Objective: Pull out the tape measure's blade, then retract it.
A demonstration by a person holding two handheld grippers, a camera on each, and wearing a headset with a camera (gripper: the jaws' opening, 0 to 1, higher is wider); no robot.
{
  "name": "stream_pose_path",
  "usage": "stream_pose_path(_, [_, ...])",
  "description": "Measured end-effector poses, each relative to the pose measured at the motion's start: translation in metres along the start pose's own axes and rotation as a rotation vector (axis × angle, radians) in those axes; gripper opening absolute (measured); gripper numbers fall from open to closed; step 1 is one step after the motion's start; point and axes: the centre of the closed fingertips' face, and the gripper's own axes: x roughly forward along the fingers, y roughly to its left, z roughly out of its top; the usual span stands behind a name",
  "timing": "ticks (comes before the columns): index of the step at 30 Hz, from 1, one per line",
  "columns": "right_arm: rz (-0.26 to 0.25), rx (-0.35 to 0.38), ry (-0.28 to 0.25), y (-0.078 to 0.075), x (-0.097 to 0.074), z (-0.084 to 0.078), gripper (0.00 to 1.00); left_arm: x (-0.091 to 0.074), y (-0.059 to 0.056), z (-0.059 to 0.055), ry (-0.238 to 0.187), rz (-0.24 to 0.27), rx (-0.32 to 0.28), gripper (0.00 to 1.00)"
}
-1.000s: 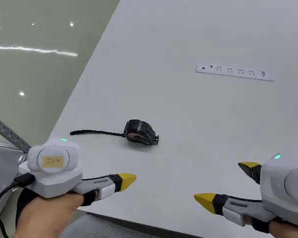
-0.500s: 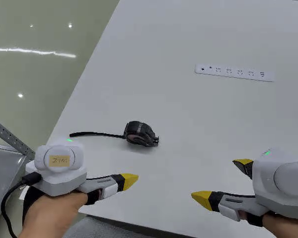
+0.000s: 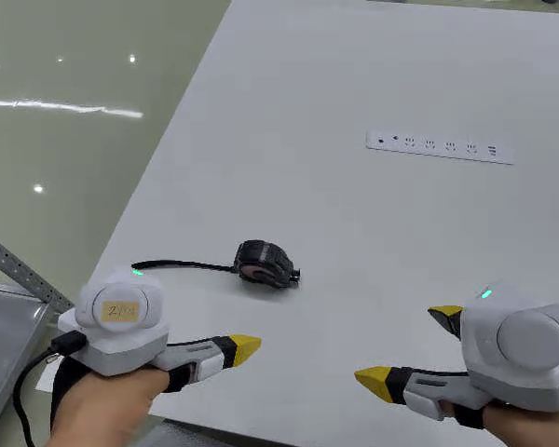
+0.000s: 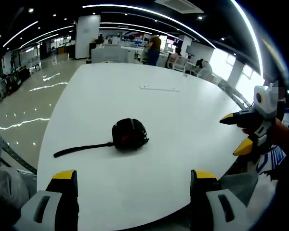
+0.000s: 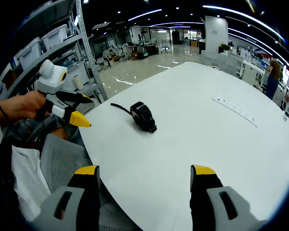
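White workbench (image 3: pixel 354 205), tape measure (image 3: pixel 265 264) on its side, blade looks fully in. It sits dead ahead of left gripper (image 4: pixel 133 177) and right gripper (image 5: pixel 144 169), apart from both. Both spread wide, empty. Case likely rigid, grippy, some heft: clamp body, pinch end hook (image 3: pixel 296 275). Blade probably springy. Strap (image 3: pixel 182 265) looks floppy; skip it.

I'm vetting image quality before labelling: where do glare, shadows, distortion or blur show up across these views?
Head view: sharp and evenly lit; ceiling lights glare on the glossy floor, and the tape measure casts only a faint shadow. Left gripper view: fisheye bows the edge of the table; the centre is crisp. Right gripper view: the same bulge, no motion blur.
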Motion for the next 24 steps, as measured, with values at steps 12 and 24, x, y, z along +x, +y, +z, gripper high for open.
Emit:
stream_pose_path(12, [0.014,-0.018,0.016,-0.005,0.015,0.002,0.78,0.010,0.004,0.006,0.000,-0.012,0.021,0.92])
stream_pose_path(24, [0.030,-0.024,0.027,-0.004,0.026,0.004,0.78,0.018,0.008,0.003,0.017,-0.027,0.057,0.89])
